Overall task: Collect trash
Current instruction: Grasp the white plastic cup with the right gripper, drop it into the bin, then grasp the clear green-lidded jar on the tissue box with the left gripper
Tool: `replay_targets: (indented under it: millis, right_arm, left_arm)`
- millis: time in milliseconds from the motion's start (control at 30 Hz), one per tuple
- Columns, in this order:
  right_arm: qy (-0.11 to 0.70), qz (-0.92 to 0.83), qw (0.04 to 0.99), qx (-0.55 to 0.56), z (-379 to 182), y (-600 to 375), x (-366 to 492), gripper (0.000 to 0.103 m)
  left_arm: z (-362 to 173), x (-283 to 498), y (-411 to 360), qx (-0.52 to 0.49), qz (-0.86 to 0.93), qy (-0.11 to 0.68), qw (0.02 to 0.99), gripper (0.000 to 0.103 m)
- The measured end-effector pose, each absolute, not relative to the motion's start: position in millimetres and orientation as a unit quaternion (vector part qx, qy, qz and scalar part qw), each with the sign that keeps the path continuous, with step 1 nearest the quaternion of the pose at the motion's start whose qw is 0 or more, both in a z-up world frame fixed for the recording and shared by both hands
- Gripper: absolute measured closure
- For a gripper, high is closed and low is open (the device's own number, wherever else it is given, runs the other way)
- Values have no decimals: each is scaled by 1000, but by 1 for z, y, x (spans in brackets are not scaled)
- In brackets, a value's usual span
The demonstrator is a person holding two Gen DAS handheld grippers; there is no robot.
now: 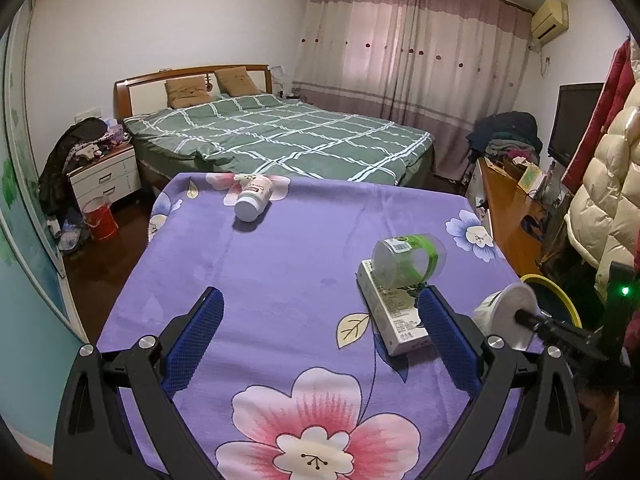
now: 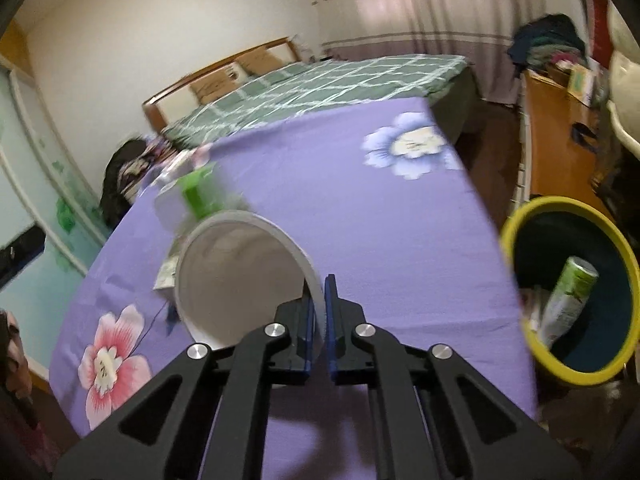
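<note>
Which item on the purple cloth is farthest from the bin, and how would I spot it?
Start at the purple floral cloth on the table. At its far edge, nearest the bed, a small white bottle with a pink label lies on its side. Unlike the clear cup on the carton, it lies alone.

The right gripper point(image 2: 319, 312) is pinching the rim of a white paper cup point(image 2: 240, 276) at center frame, over the purple flowered tabletop point(image 2: 380, 220). At right, a yellow-rimmed bin point(image 2: 520, 224) is holding a green can point(image 2: 568, 300).
</note>
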State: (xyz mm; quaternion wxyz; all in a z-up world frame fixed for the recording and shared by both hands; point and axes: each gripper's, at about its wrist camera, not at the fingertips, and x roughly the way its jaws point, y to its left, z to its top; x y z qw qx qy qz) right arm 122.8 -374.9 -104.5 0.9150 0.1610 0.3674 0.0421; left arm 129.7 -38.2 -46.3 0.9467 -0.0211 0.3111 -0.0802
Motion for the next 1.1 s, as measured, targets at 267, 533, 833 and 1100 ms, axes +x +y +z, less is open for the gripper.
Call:
replay_targets:
  millis: [267, 533, 833, 1100]
  right_arm:
    - [338, -60, 913, 220, -101, -456, 104, 98]
    - [318, -181, 897, 247, -113, -524, 94, 86]
    - [310, -196, 902, 227, -117, -517, 95, 69]
    - [301, -192, 916, 185, -107, -489, 103, 64]
  left_arm:
    - [-53, 132, -57, -9, -96, 320, 942, 7]
    - [-67, 139, -83, 8, -118, 337, 934, 7]
    - [-83, 152, -114, 27, -132, 352, 926, 7]
    - [-94, 183, -139, 27, -131, 368, 920, 7]
